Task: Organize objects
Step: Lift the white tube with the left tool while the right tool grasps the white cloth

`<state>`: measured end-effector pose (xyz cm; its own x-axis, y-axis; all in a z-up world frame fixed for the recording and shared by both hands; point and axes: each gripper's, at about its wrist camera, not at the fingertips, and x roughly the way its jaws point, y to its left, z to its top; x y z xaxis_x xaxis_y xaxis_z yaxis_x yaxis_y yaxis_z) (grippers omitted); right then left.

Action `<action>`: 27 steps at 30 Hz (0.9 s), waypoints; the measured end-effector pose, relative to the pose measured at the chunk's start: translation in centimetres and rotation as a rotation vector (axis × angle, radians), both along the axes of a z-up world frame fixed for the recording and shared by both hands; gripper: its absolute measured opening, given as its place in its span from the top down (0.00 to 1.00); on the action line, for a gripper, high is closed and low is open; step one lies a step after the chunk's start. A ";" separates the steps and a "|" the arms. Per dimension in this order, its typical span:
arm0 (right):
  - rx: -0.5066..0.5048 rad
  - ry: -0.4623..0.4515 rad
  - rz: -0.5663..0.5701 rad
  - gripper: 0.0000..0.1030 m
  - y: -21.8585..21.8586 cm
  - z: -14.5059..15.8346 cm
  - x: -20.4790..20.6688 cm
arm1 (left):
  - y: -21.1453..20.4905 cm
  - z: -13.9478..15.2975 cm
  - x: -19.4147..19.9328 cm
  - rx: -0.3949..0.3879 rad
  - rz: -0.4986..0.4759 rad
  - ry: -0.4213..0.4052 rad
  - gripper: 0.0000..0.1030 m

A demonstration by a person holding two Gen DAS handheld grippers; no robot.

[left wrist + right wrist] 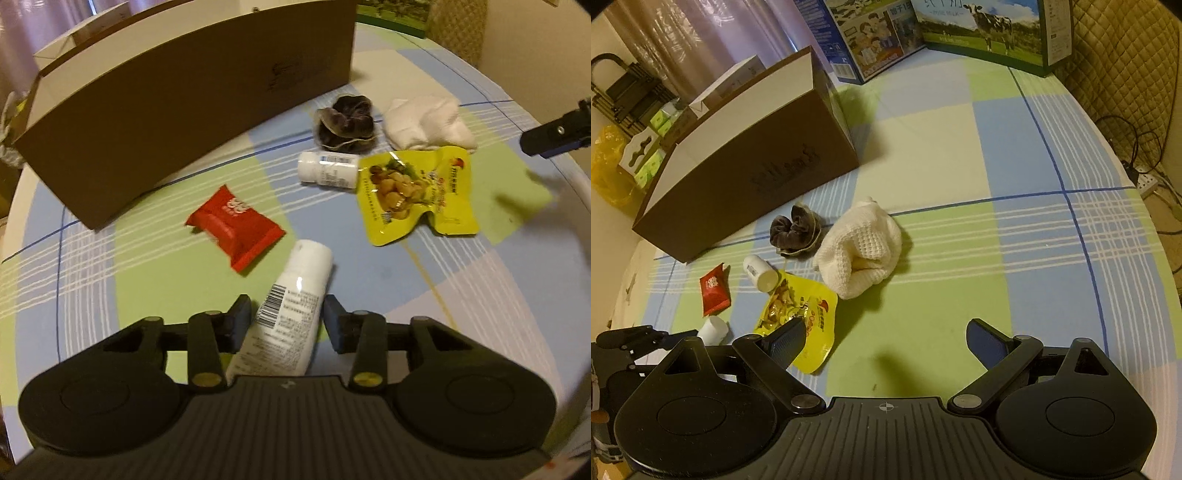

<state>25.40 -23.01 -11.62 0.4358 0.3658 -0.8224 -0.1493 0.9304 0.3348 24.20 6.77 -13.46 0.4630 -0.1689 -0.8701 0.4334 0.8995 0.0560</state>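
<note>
Left wrist view, left tool (287,314) released around smooth white cylindrical bottle (286,314), right tool (886,343) released, empty.

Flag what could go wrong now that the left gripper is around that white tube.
1. The left gripper straddles the white tube, but gaps show beside both pads; lifting now could drop it.
2. The tube is round and lies tilted, so closing may roll it toward the red packet.
3. The cardboard box wall stands tall; a low carry could hit it.

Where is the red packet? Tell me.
In the left wrist view the red packet lies left of centre on the plaid cloth, between the cardboard box and the big white bottle.
</note>
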 end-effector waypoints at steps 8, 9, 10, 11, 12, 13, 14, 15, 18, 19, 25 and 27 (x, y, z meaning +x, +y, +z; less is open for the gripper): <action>0.001 -0.015 0.028 0.11 0.8 0.1 0.2 | -0.1 0.6 -1.3 -0.026 0.043 -0.008 0.70; -0.001 -0.021 0.038 0.11 1.0 0.1 0.2 | 0.1 0.9 -1.5 -0.033 0.057 -0.011 0.71; -0.004 -0.030 0.051 0.11 1.3 0.1 0.3 | 0.2 1.2 -1.6 -0.039 0.071 -0.016 0.71; -0.007 -0.042 0.066 0.11 1.6 0.3 0.4 | 0.4 1.5 -1.7 -0.044 0.085 -0.023 0.71; -0.007 -0.057 0.082 0.11 2.0 0.4 0.6 | 0.6 1.7 -1.7 -0.046 0.097 -0.030 0.71; -0.007 -0.069 0.095 0.11 2.3 0.4 0.8 | 0.8 2.0 -1.8 -0.049 0.108 -0.037 0.71; -0.007 -0.079 0.106 0.11 2.6 0.5 1.0 | 1.0 2.2 -1.8 -0.051 0.120 -0.045 0.71; -0.009 -0.088 0.117 0.11 2.9 0.5 1.3 | 1.2 2.4 -1.7 -0.049 0.133 -0.051 0.71; -0.032 -0.119 0.145 0.11 3.9 0.5 2.6 | 2.0 2.9 -1.5 -0.047 0.184 -0.067 0.71; -0.044 -0.127 0.154 0.11 4.3 0.3 3.1 | 2.3 3.2 -1.5 -0.052 0.202 -0.072 0.71; -0.072 -0.116 0.183 0.18 5.6 -1.2 5.6 | 3.7 4.3 -1.4 -0.052 0.285 -0.094 0.71; -0.079 -0.100 0.193 0.26 5.8 -1.7 6.0 | 4.1 4.4 -1.4 -0.052 0.300 -0.100 0.71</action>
